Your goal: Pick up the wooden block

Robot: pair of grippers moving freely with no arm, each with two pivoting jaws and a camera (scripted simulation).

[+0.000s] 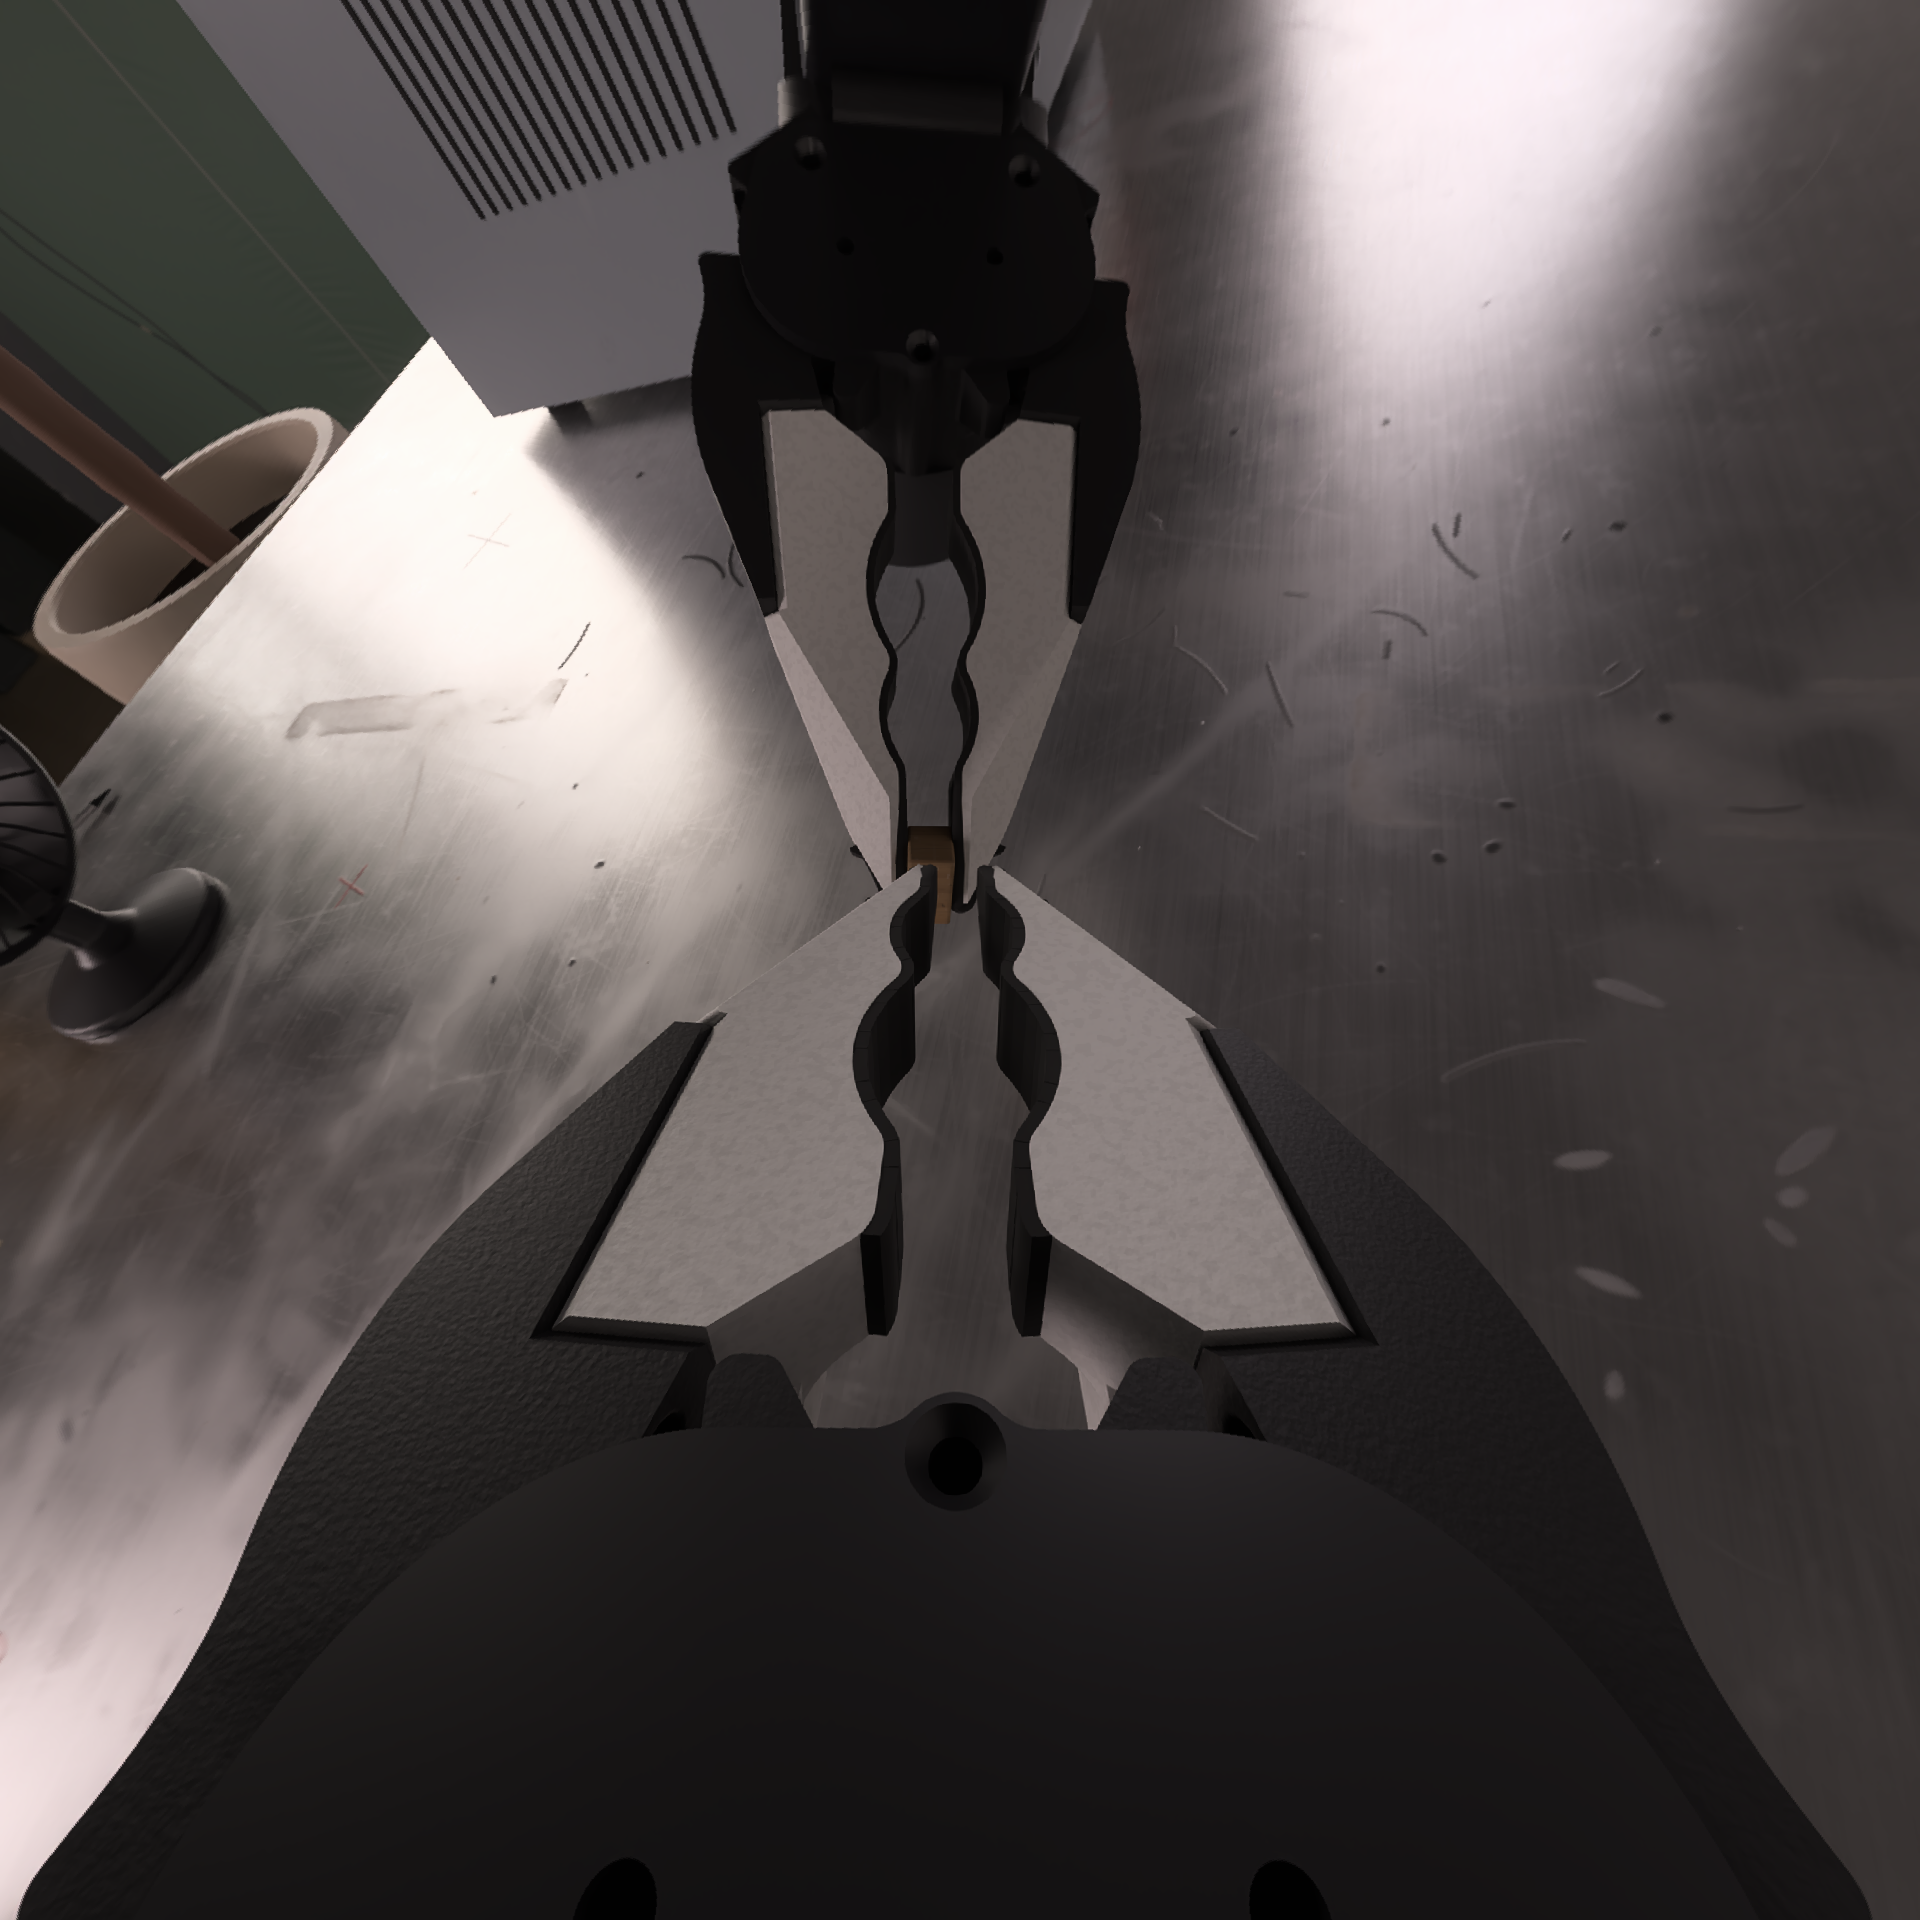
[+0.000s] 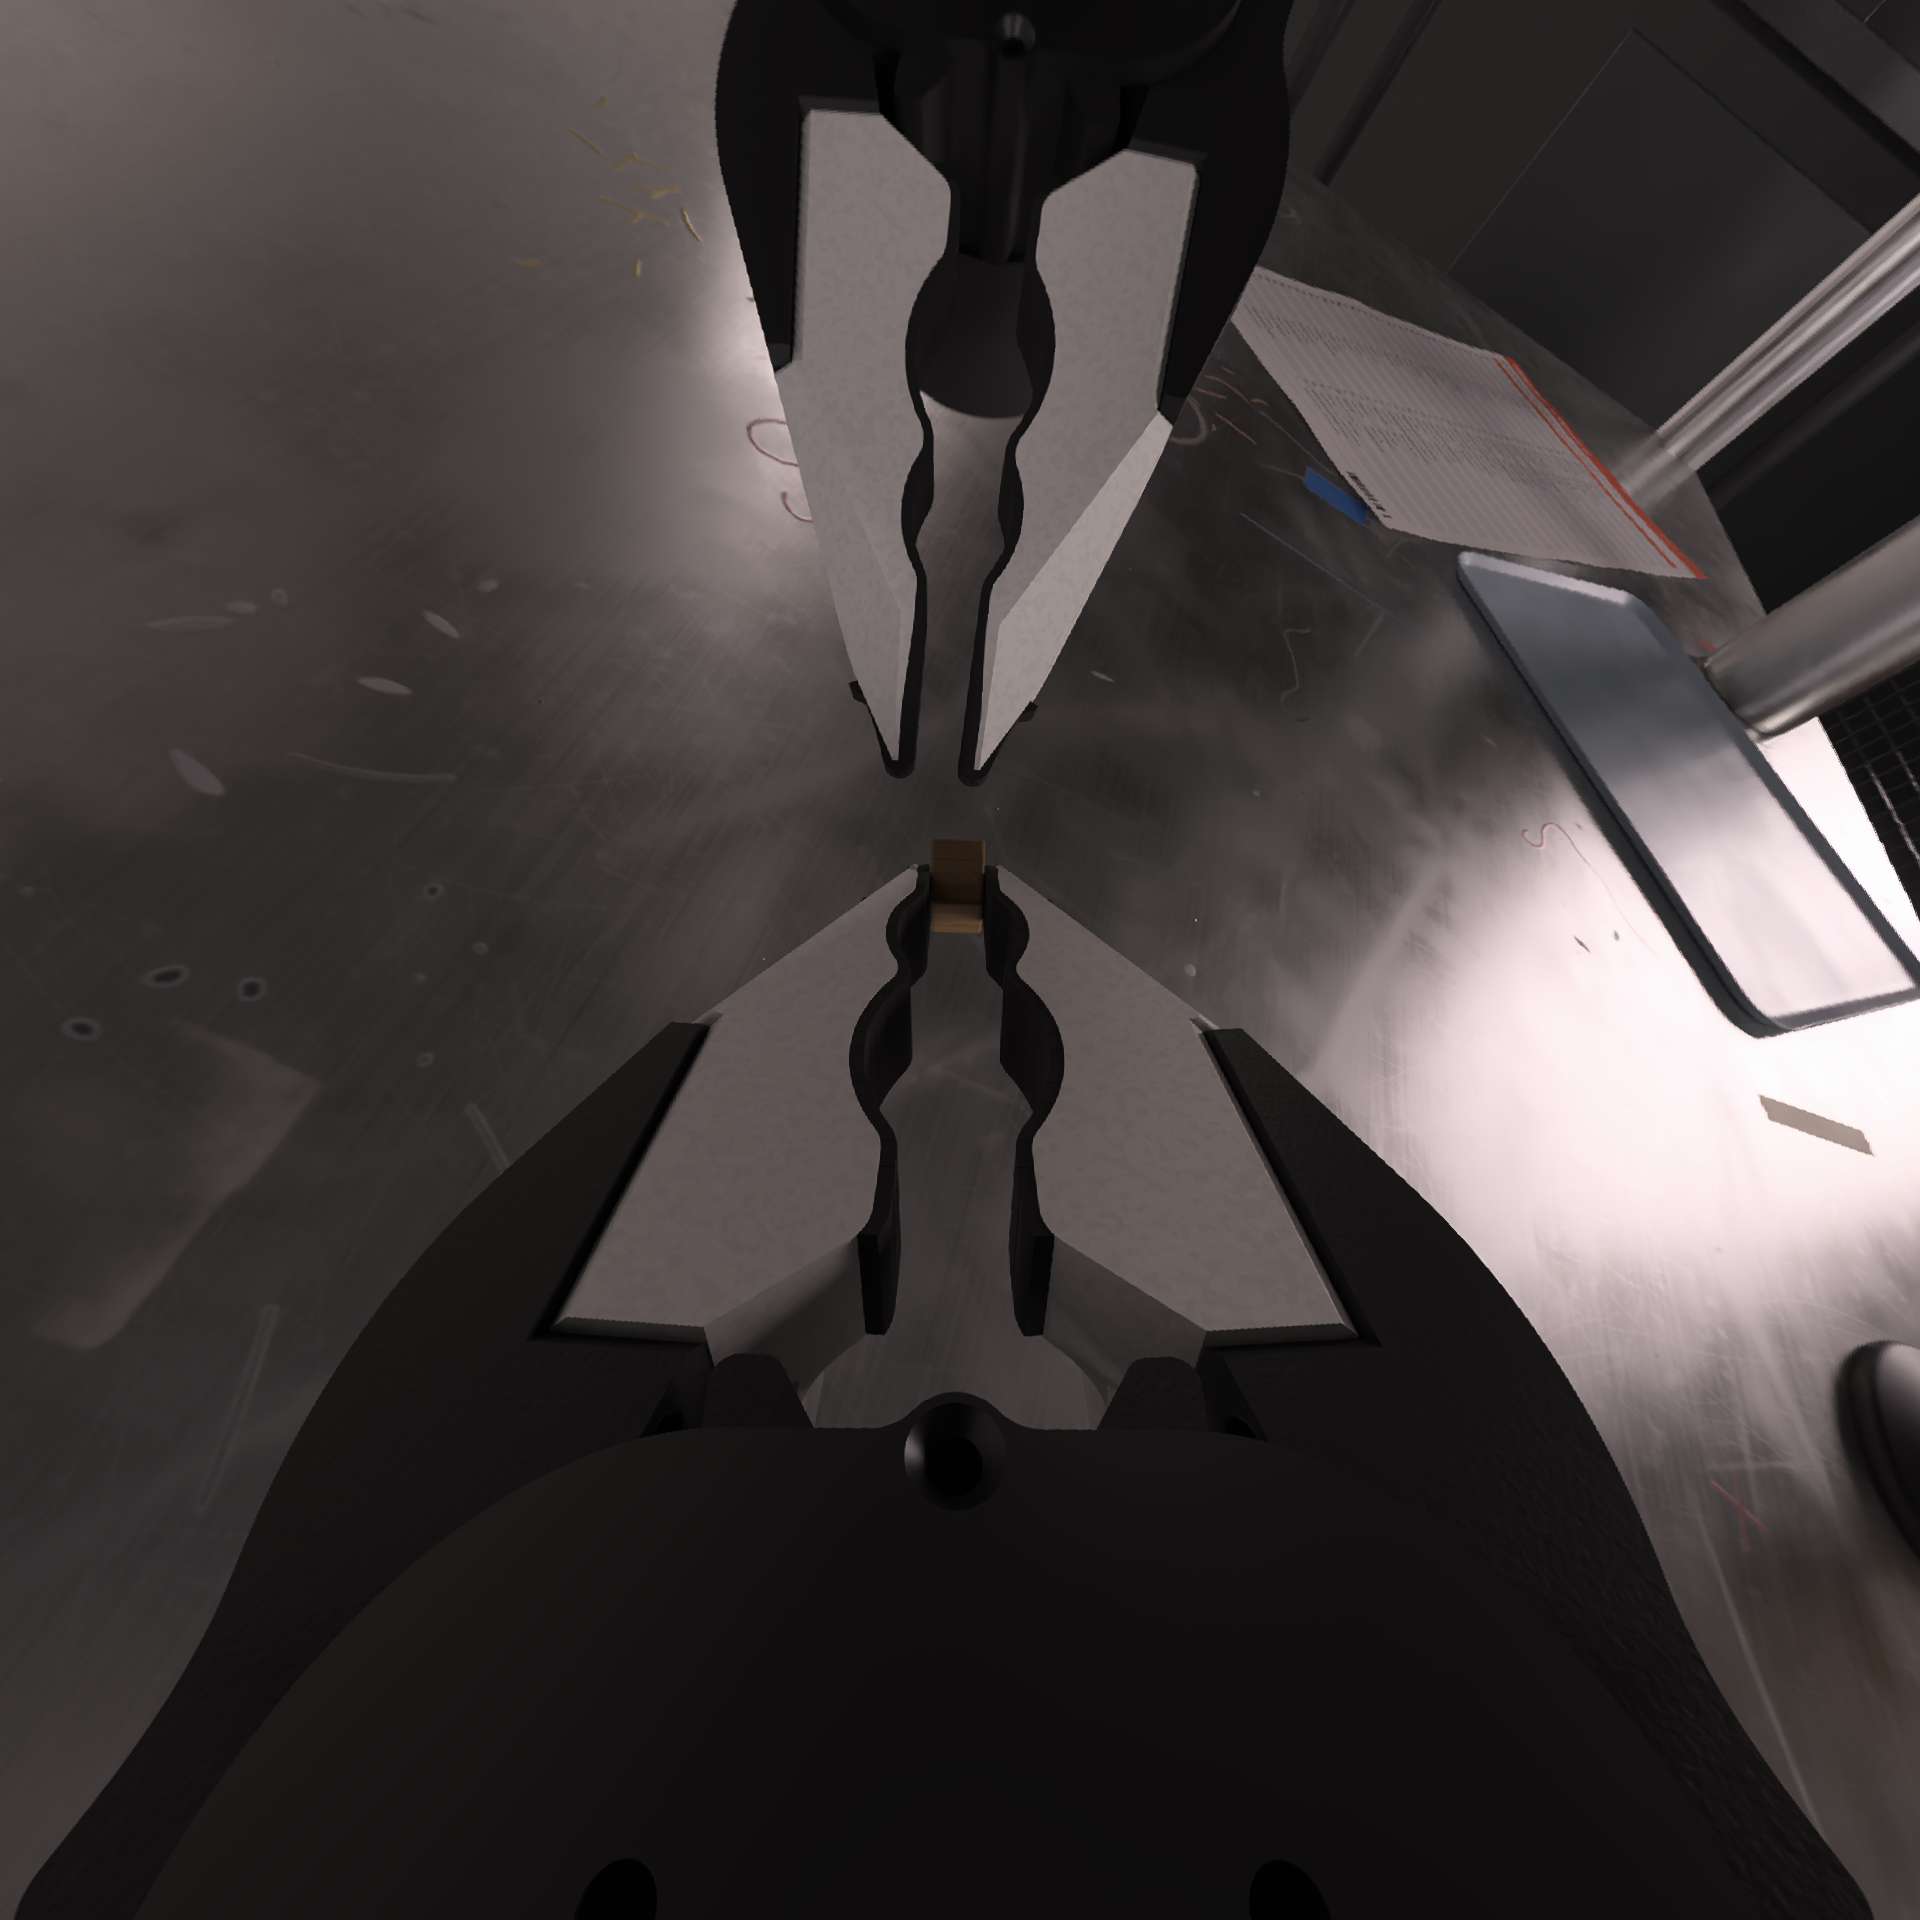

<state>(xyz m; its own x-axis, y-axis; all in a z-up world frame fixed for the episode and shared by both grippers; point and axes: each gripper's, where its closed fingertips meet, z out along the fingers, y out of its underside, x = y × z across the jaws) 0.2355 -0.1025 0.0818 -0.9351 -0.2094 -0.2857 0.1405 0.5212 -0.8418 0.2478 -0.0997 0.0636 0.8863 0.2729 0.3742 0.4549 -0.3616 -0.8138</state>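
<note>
The small tan wooden block [image 2: 956,862] sits between the fingertips of my right gripper [image 2: 956,881], which is shut on it over the scratched metal table [image 2: 416,831]. My left gripper [image 1: 956,883] faces it tip to tip. Its jaws stand a narrow gap apart with nothing gripped. In the right wrist view the left gripper [image 2: 935,771] stops a little short of the block. In the left wrist view the block [image 1: 928,847] shows between the tips of the right gripper [image 1: 933,873]. I cannot tell whether the block touches the table.
A white cylinder [image 1: 177,551] holding a wooden stick, a black fan base [image 1: 135,956] and a grey vented box [image 1: 520,156] stand at one side. At the other lie a sheet of paper [image 2: 1455,416], a flat glossy tray [image 2: 1683,790] and metal bars [image 2: 1818,312].
</note>
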